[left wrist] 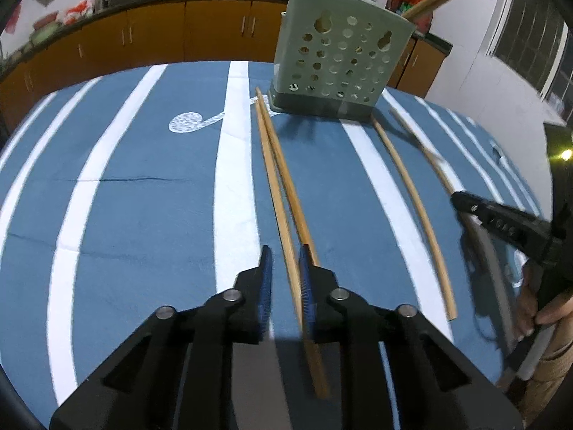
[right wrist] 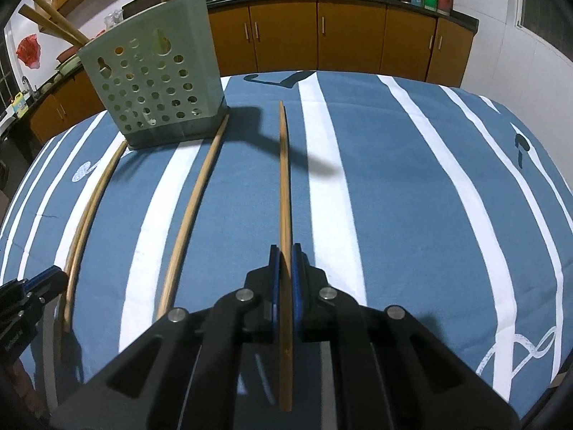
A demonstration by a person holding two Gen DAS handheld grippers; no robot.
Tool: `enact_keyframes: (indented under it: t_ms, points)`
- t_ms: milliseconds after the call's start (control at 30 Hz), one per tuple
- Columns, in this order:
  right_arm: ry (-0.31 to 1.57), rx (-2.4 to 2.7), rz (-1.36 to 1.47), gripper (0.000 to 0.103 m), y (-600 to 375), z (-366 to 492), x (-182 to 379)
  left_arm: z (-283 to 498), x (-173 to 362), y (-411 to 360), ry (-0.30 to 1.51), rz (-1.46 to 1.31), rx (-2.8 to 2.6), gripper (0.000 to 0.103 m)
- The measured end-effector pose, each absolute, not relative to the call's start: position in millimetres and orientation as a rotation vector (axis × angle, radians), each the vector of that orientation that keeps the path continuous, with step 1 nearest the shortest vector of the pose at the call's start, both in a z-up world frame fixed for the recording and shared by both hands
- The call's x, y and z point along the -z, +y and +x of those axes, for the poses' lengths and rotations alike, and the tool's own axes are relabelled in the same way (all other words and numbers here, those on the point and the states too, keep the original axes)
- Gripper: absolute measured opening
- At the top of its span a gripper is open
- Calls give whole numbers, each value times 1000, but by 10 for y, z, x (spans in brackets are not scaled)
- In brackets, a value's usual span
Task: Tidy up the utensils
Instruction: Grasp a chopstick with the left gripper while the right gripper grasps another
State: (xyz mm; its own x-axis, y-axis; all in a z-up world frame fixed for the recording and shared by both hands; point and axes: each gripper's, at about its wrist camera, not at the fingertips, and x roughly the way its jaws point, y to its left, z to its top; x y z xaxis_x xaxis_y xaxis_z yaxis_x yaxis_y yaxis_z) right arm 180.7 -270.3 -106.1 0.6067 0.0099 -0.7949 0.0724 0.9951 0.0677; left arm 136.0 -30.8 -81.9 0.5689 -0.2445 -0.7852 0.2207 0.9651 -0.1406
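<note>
A pale green perforated utensil holder (left wrist: 340,57) stands at the far side of the table, with chopsticks sticking out of its top; it also shows in the right wrist view (right wrist: 154,75). Two wooden chopsticks (left wrist: 275,179) lie side by side on the cloth. My left gripper (left wrist: 284,276) is open around their near ends, low over the cloth. A third chopstick (left wrist: 415,211) lies to the right. My right gripper (right wrist: 284,272) is shut on a single chopstick (right wrist: 284,179) and holds it above the cloth, pointing forward. The right gripper also shows in the left wrist view (left wrist: 462,200).
The table carries a blue cloth with white stripes (left wrist: 143,197). In the right wrist view, a loose chopstick (right wrist: 193,208) and the pair (right wrist: 86,215) lie left of the held one. Orange kitchen cabinets (right wrist: 322,36) line the back wall.
</note>
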Motion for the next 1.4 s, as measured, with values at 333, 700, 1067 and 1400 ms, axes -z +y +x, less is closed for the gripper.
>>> enact_keyframes:
  t_ms: [333,700,1067,1400]
  points:
    - [906,-3,63,9,-2617,1750,1066,1518,821,-225,912,-23,214,8]
    - [878,72,74,9,-2720,1856,1064,1752,821,165,898,-93,131,8]
    - [855,78,59,9,-2718,1824,1084,1738,821,189,885,-111,139,8]
    - [855,78,62,9,-2708,1823,1090,1742,828,213,886,-130,148,9]
